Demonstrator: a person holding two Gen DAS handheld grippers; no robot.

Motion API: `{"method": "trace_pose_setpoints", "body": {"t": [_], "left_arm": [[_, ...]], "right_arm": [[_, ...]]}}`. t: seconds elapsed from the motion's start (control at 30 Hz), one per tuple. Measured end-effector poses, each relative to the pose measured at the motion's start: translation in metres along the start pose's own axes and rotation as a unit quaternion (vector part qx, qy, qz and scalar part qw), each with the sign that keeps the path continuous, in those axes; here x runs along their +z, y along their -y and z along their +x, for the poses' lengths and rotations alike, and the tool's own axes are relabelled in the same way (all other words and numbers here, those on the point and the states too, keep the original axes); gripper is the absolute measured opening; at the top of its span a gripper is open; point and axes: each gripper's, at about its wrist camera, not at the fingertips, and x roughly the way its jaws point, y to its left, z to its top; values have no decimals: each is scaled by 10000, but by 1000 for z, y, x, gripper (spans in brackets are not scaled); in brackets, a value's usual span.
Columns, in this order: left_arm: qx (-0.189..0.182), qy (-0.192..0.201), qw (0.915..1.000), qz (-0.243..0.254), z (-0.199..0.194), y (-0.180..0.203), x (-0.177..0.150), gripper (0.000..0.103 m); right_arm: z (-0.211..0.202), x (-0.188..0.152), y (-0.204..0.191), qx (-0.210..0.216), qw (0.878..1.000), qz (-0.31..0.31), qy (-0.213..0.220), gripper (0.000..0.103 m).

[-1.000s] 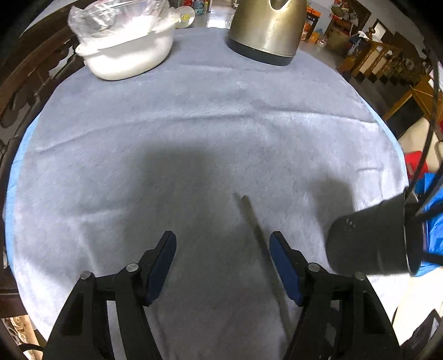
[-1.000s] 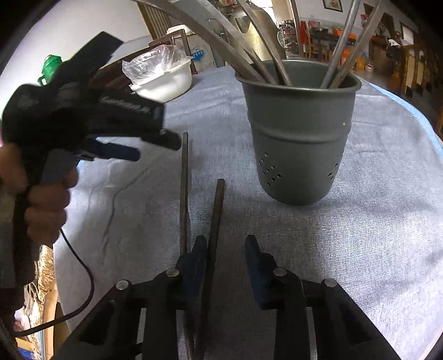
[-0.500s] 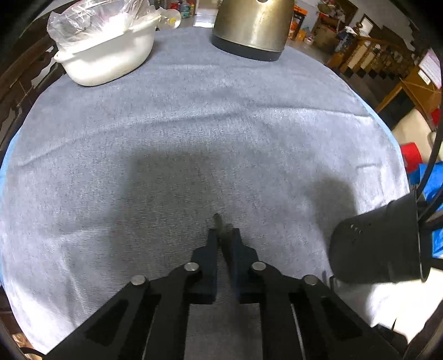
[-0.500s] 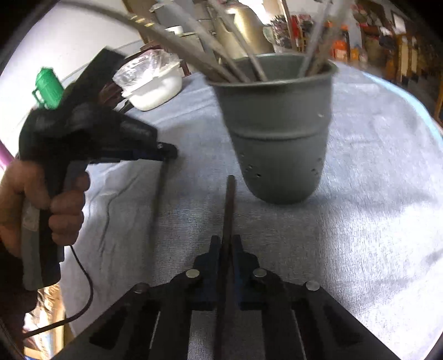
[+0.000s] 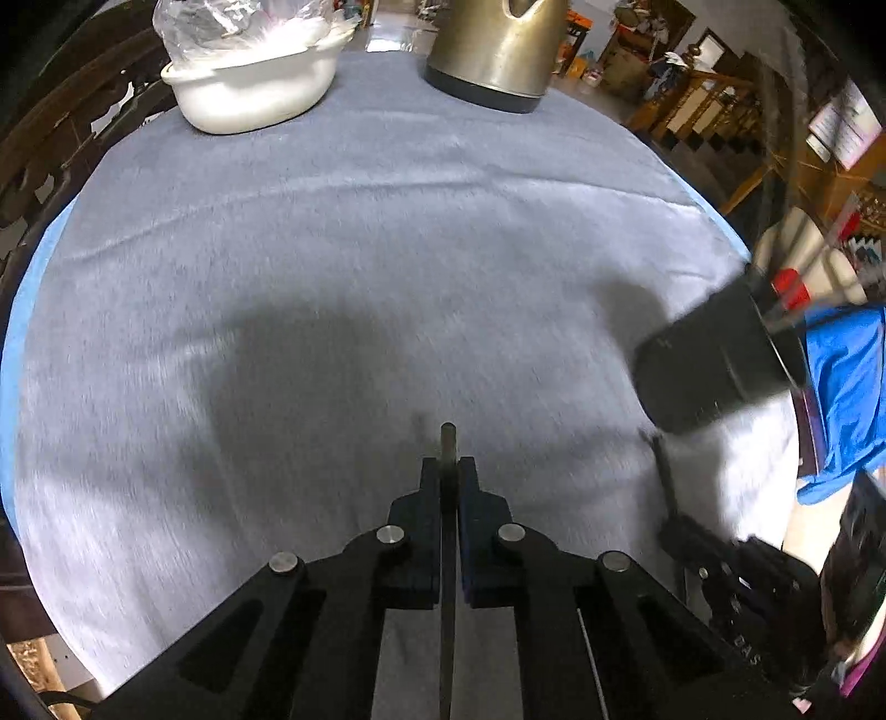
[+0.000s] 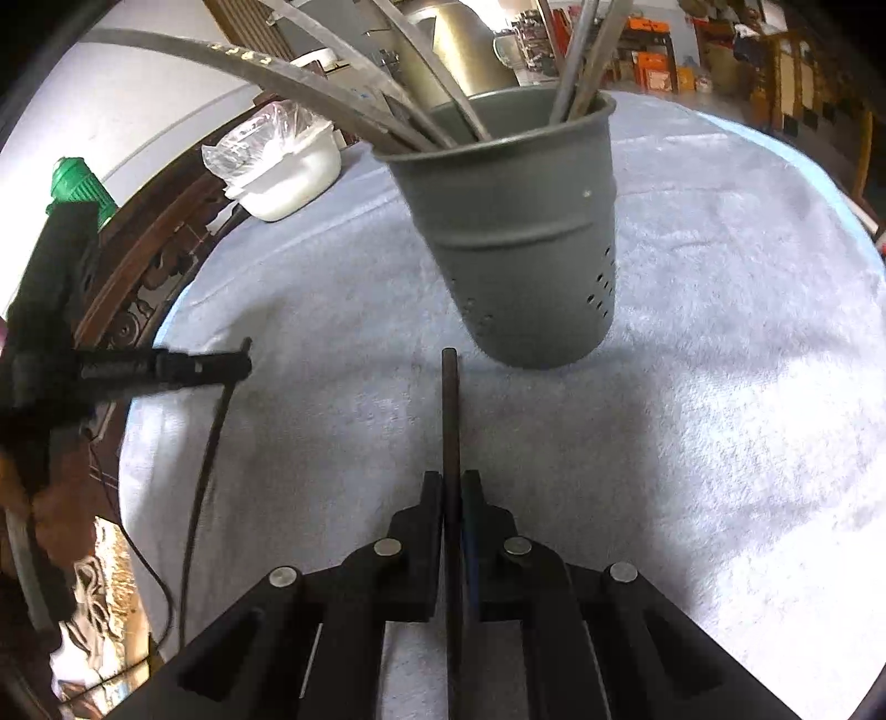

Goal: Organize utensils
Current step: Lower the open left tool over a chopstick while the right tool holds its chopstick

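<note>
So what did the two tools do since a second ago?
Both closed. The left tool shut on one chopstick, and the right tool shut on the other chopstick; each had been open around its stick. The grey utensil holder, white bowl and kettle stayed put.

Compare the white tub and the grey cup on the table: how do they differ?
The white tub is low, wide and covered by crinkled clear plastic; the grey cup is tall, narrow and open-topped. The tub has plain walls; the cup has small holes near its base. The cup holds metal utensils. Both stand on the cloth.
</note>
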Motion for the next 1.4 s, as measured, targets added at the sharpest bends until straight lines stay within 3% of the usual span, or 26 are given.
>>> {"method": "trace_pose_setpoints", "body": {"t": [0.1, 0.23, 0.47, 0.93, 1.4], "left_arm": [[253, 8, 9996, 153, -2, 13, -15, 8], [721, 24, 9970, 293, -9, 24, -27, 48], [1329, 76, 9882, 760, -15, 34, -39, 48], [1428, -172, 9848, 972, 9, 30, -40, 48], [1359, -101, 9857, 987, 15, 23, -38, 48]], "right_arm": [[3, -2, -8, 34, 9999, -66, -147, 9], [5, 3, -8, 36, 9994, -9, -345, 11], [8, 14, -7, -127, 9990, -106, -403, 11], [30, 34, -26, -404, 9979, -326, -389, 12], [35, 36, -45, -860, 9911, -900, -476, 11]]}}
